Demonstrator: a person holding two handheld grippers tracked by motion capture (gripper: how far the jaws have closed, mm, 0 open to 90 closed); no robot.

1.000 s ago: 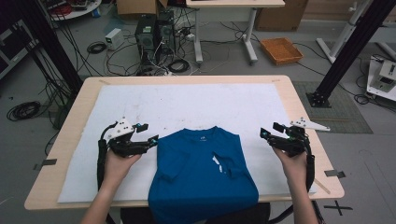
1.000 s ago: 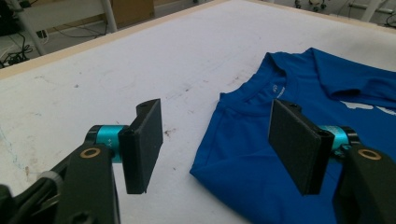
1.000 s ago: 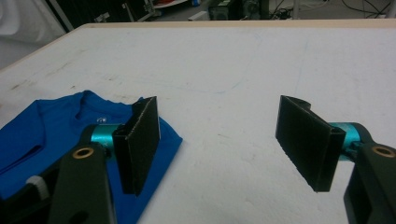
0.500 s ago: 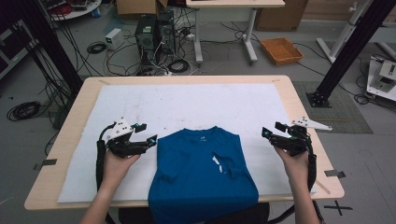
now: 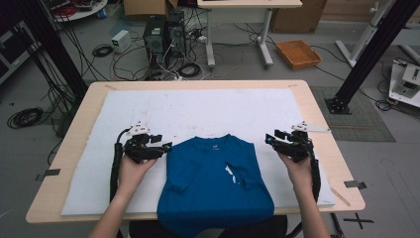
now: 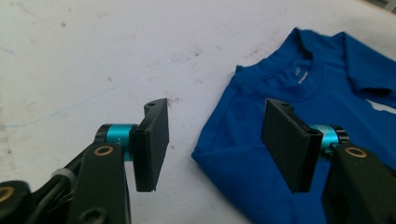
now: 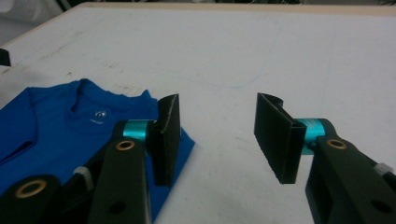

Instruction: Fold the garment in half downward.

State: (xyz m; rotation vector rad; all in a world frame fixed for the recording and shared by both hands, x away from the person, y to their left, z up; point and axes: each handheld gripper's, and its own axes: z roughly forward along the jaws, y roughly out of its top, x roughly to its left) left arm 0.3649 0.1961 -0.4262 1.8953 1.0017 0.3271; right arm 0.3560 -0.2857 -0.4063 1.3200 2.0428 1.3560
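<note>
A blue T-shirt (image 5: 213, 183) lies folded on the white mat (image 5: 198, 109), collar away from me, with a white print on its chest. My left gripper (image 5: 166, 146) is at the shirt's left shoulder; in the left gripper view the gripper (image 6: 219, 135) is open, the shirt's (image 6: 280, 116) folded corner lies below the gap, and the pads do not touch it. My right gripper (image 5: 270, 139) is just off the right shoulder. In the right gripper view this gripper (image 7: 219, 135) is open over bare mat, with the shirt (image 7: 70, 130) behind one jaw. Both pairs of jaws have just been closing, with nothing pressed between them.
The mat covers most of a wooden table (image 5: 327, 148). Beyond its far edge, the floor holds computer towers (image 5: 163, 34), loose cables and an orange tray (image 5: 298, 53). A black stand base (image 5: 341, 104) is at the right.
Both grippers have moved inward toward the shirt's shoulders and slightly down. Their jaws stand narrower than before.
</note>
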